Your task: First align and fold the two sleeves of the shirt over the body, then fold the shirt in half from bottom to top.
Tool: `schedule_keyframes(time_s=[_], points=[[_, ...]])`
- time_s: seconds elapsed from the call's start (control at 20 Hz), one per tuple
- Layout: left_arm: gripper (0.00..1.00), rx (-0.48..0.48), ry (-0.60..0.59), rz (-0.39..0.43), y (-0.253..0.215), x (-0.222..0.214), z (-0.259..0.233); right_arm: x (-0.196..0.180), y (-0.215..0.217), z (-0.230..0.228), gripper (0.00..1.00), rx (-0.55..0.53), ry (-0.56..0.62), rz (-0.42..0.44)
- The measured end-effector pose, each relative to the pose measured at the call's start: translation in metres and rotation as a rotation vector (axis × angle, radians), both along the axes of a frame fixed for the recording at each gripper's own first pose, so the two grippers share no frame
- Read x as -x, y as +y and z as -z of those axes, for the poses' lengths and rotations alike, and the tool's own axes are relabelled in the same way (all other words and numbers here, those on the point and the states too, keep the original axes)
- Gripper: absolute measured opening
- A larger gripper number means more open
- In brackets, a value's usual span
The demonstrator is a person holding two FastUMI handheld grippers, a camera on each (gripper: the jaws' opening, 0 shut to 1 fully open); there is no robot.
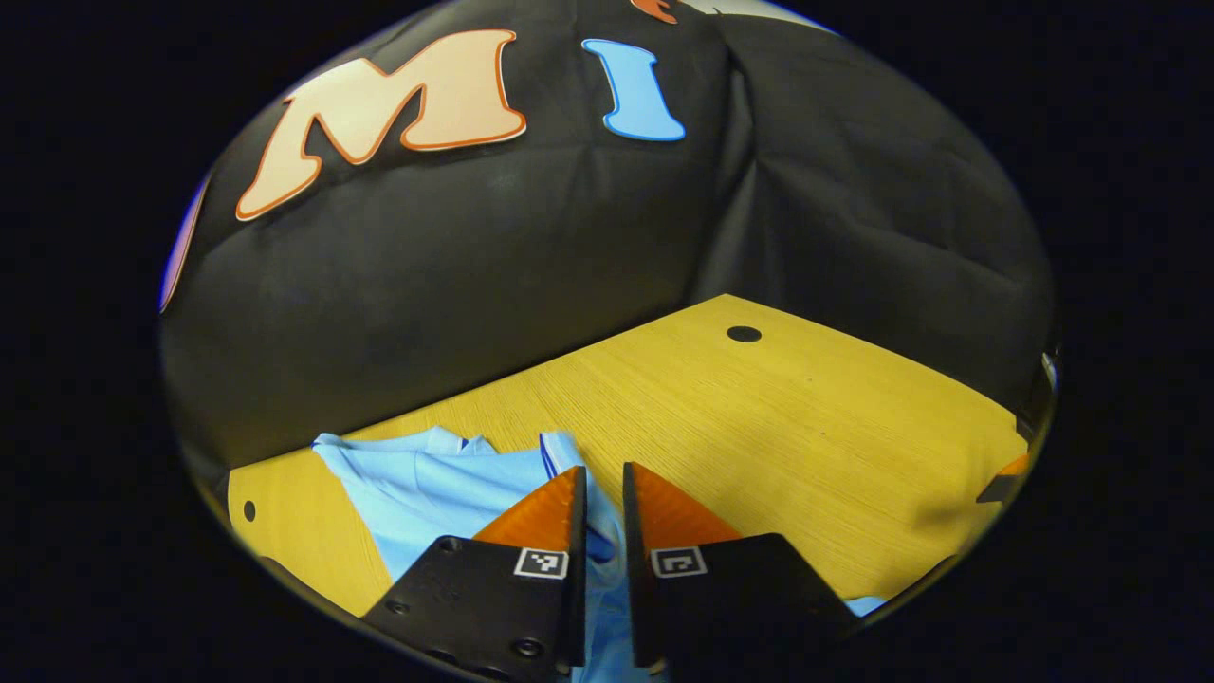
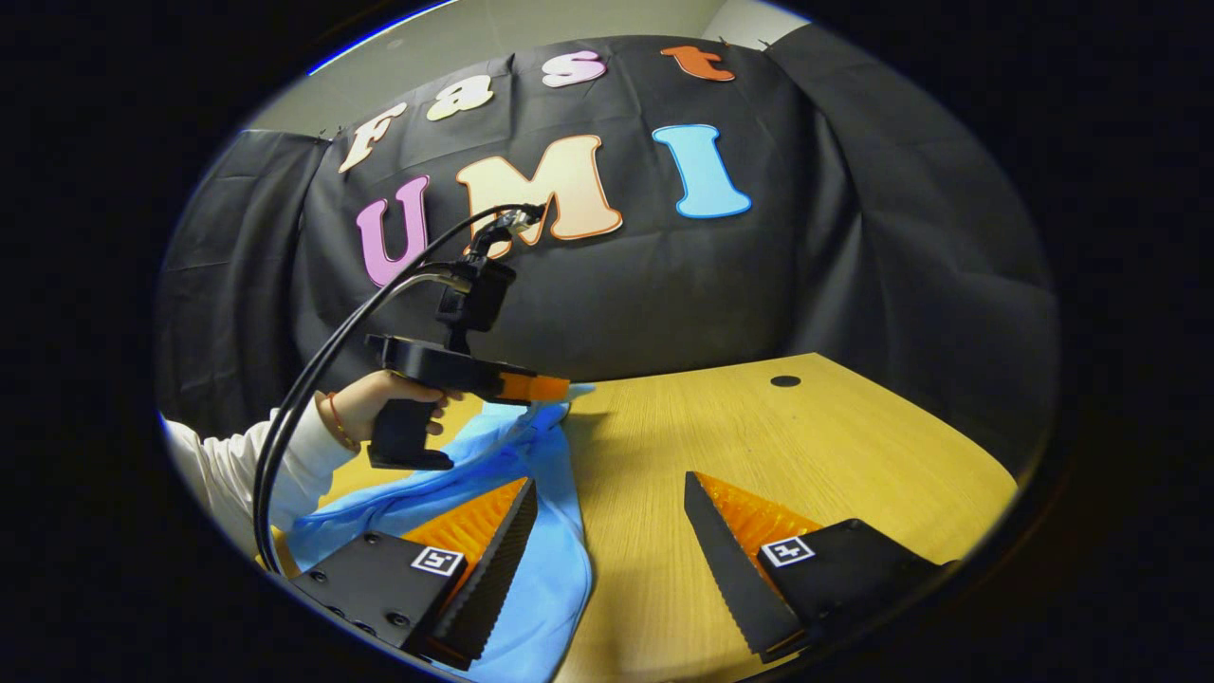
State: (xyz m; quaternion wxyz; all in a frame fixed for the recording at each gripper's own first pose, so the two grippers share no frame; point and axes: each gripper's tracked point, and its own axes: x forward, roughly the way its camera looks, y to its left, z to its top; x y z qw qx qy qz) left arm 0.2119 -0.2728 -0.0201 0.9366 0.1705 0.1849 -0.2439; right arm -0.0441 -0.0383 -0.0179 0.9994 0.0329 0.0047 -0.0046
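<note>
The wooden bench (image 2: pixel 854 446) runs back to the black cloth wall, with a small dark hole (image 2: pixel 785 380) near its far edge. The light blue shirt (image 2: pixel 555 531) lies bunched on the bench's left part, one piece of it lifted off the surface. The left gripper (image 2: pixel 560 387), held in a hand (image 2: pixel 375 403) with a white sleeve (image 2: pixel 242 465), has its jaws nearly closed and pinching that raised blue fabric; two black cables (image 2: pixel 322 370) arc from its top. The right gripper (image 2: pixel 612 493) hangs low near the bench's front edge, jaws wide open, one finger over the shirt and the other over bare wood.
</note>
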Motion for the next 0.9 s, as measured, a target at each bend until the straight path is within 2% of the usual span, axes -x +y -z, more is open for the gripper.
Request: schedule_keyframes(time_s=[0.05, 0.2, 0.3, 0.5, 0.9], points=[[0.21, 0.001, -0.011, -0.01, 0.001, 0.002, -0.003, 0.0, 0.002, 0.001, 0.98, 0.001, 0.005, -0.001], [1.0, 0.015, -0.063, -0.05, 0.02, 0.01, -0.019, 0.001, 0.007, 0.004, 0.98, 0.005, 0.014, -0.008], [0.96, 0.034, -0.08, -0.074, 0.038, 0.023, -0.03, 0.003, 0.011, 0.004, 0.98, 0.011, 0.01, -0.013], [0.96, 0.053, -0.119, -0.133, 0.089, 0.066, -0.044, 0.015, 0.016, 0.009, 0.98, 0.036, 0.009, -0.019], [0.96, 0.048, -0.149, -0.291, 0.203, 0.21, -0.035, 0.057, 0.016, 0.016, 0.98, 0.056, 0.008, -0.027]])
